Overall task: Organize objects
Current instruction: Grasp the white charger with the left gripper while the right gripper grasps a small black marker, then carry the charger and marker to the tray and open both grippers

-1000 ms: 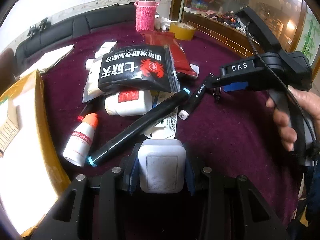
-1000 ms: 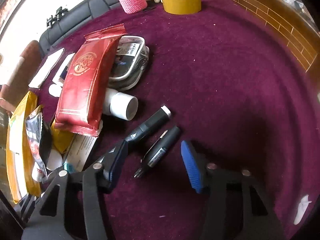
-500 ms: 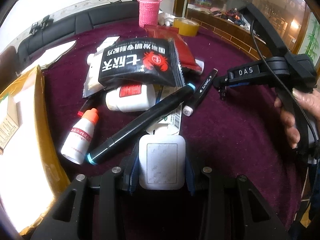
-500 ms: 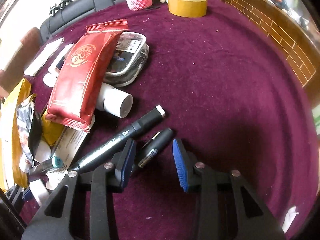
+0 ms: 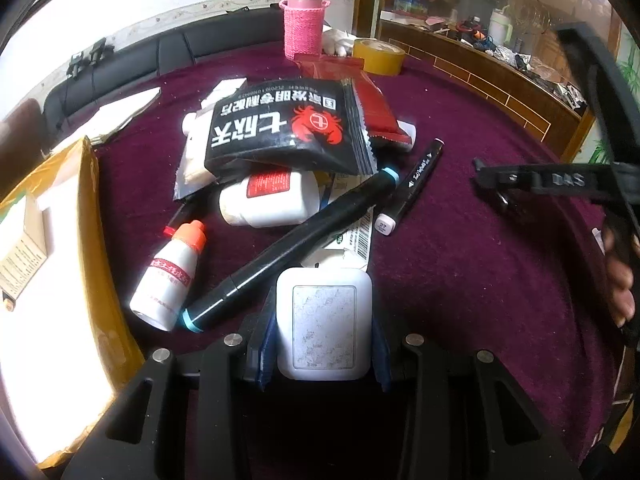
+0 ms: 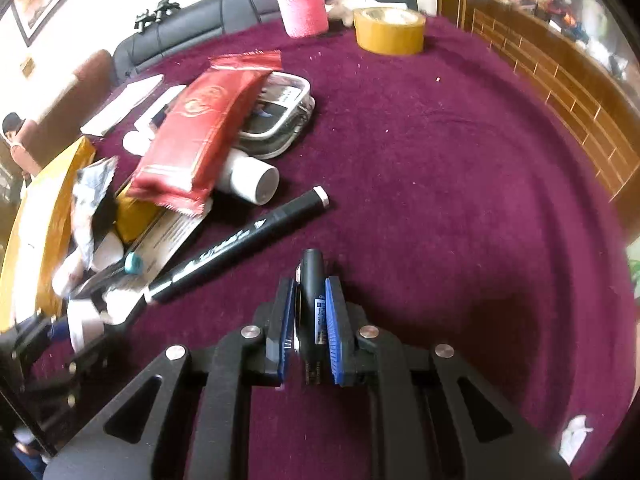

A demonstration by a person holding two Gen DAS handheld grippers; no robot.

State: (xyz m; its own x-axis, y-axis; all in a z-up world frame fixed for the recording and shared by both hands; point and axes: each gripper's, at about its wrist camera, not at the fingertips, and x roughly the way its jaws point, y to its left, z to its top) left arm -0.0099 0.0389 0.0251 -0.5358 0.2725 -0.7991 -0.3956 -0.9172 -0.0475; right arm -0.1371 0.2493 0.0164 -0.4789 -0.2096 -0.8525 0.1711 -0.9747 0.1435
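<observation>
Since a second ago: right gripper (image 6: pixel 307 328) has clenched on the short black pen (image 6: pixel 311 280), formerly loose on the maroon felt table (image 6: pixel 460 184); its lower end is hidden between the blue pads. Left gripper (image 5: pixel 324 328): grasping the white rounded plastic case (image 5: pixel 324 320), base cut off. Long black marker (image 6: pixel 240 240): beside the pen, tail buried under clutter.

Right gripper (image 6: pixel 307 322) pitched steeply down, blue pads (image 6: pixel 335 332) clamped on a short black pen (image 6: pixel 311 280) lying lengthwise between them. Left gripper (image 5: pixel 324 328) angled down too, jaws pinching a white case (image 5: pixel 324 322).
</observation>
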